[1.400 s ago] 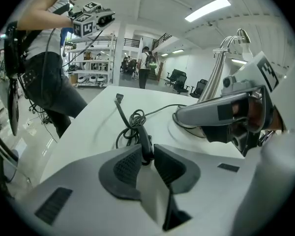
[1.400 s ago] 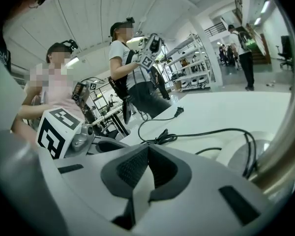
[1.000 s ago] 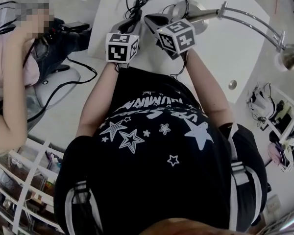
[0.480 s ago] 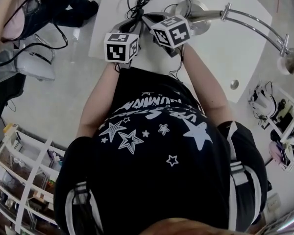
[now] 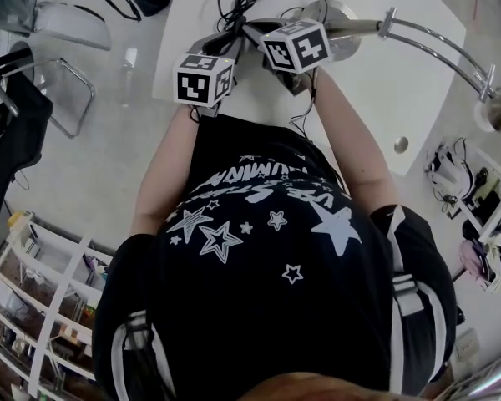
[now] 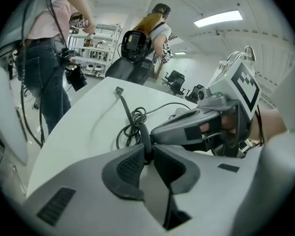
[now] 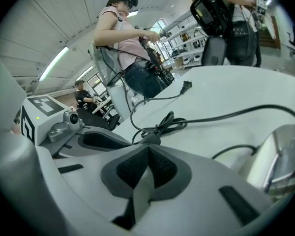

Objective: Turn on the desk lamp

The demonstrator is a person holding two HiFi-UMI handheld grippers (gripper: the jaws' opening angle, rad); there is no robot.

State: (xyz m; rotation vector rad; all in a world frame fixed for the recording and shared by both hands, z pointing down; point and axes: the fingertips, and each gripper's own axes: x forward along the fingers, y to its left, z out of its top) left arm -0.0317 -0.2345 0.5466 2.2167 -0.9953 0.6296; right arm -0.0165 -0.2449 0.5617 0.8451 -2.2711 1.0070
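The desk lamp has a chrome base (image 5: 330,13) at the far side of the white table (image 5: 417,73), and a chrome arm runs right to its head (image 5: 498,112). Its black cord (image 6: 132,122) lies coiled on the table. An inline switch (image 6: 146,142) on the cord sits between the pads of my left gripper (image 6: 148,150), which is shut on it. My right gripper (image 7: 147,154) is shut with nothing between its pads. Its tip rests right at the switch (image 7: 150,138), pointing in from the lamp side. In the head view the left gripper (image 5: 231,40) and right gripper (image 5: 252,32) meet tip to tip.
The cord's plug (image 6: 119,90) lies loose farther out on the table. People stand beyond the table edge (image 7: 132,48). A chair (image 5: 58,82) stands on the floor at left, shelves (image 5: 42,307) at lower left, and clutter (image 5: 476,199) at right. A small round disc (image 5: 401,144) lies on the table.
Both grippers have edged a little farther across the table towards the cord. The person at the left has gone out of the head view, and a chair now shows there.
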